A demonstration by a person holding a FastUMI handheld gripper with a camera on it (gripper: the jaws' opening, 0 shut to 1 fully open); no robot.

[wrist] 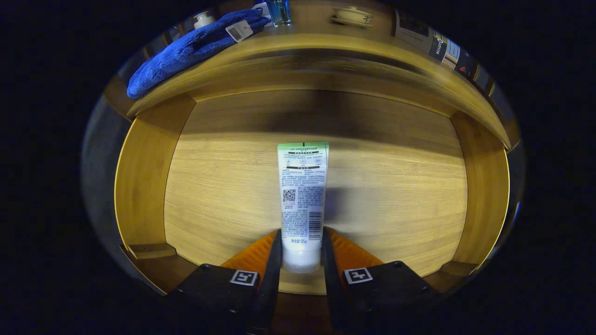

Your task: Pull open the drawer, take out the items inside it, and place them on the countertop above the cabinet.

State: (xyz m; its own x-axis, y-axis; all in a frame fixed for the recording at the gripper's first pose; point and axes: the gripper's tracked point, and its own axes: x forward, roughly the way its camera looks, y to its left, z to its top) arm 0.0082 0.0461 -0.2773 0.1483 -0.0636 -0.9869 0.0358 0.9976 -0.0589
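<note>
The wooden drawer [139, 177] stands pulled open below me, and I look down into it. A white tube with a green end [301, 195] reaches forward over the drawer floor. My gripper [301, 249] is shut on the tube, both fingers pressing its cap end from either side. The tube's shadow falls on the drawer floor to its right. Beyond the drawer's far edge runs the wooden countertop [316, 28].
On the countertop lie a blue towel [191, 46] with a tag, a glass [279, 11], a small white jar [203, 19], a lidded white cup on a saucer [352, 15] and a dark box [433, 42] at the right. The drawer's side walls rise left and right of the fingers.
</note>
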